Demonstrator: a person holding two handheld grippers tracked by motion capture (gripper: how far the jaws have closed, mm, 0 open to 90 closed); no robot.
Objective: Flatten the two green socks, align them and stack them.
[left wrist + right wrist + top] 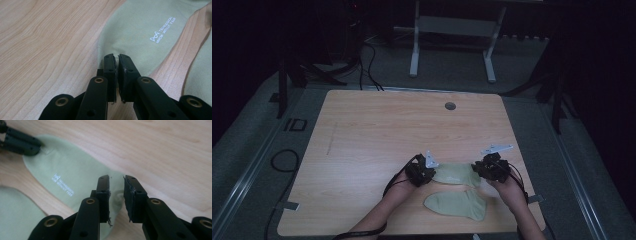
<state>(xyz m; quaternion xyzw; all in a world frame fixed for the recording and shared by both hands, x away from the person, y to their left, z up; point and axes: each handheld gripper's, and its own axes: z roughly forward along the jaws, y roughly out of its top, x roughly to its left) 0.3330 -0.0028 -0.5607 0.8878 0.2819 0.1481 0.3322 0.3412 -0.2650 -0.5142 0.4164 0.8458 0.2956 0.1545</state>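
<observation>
Two socks on a table (362,130), both toward its near right part; farther sock (455,174) lying crosswise between left gripper (426,175) and right gripper (480,170), one at each end; nearer sock (457,204) just in front of it, close to the near edge, apart from both grippers; round hole (450,106) in the tabletop near the far edge; stand legs (452,45) on the floor behind the table.

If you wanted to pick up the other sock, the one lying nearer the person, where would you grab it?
Probably at an end, as with the farther sock. The nearer sock lies flat and limp on the table, so coming down from above on its free left tip and pinching a bit of cloth there looks easiest.
</observation>
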